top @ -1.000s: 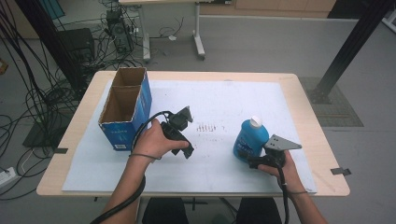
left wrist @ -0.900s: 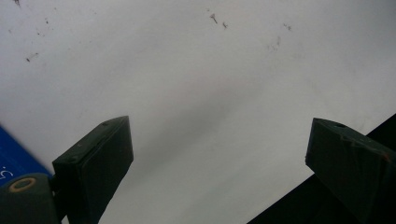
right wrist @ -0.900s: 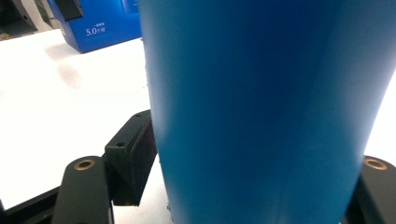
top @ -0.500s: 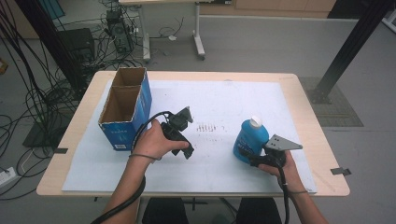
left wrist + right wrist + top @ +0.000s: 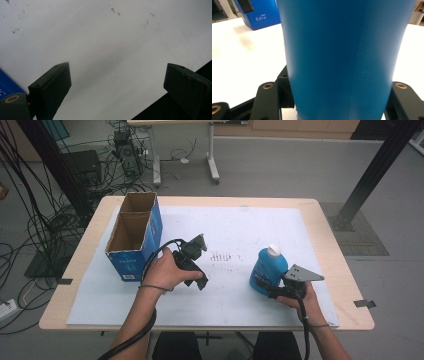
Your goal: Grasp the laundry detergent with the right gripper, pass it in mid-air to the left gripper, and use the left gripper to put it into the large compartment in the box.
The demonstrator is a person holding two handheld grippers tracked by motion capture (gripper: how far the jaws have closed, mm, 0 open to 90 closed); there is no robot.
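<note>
A person sits at a bench (image 5: 330, 245) covered with a white sheet, holding a two-jaw tool in each hand. The main risk, as a judgement, lies with the tall blue bottle (image 5: 267, 269) with a white cap, standing upright at the right of the bench: it is gripped low on its body, so a quick lift or tilt could let it swing, slip between the jaws or topple. The smooth curved plastic may also slide if the squeeze is light. The right tool (image 5: 270, 290) has its jaws closed against the bottle's lower sides, one on each side, as the right gripper view shows close up. The left tool (image 5: 117, 92) rests near the middle of the bench with its jaws spread wide apart, gripping nothing, pointing down at bare white sheet. An open blue cardboard box (image 5: 134, 236) stands at the left of the bench, well apart from the bottle.
</note>
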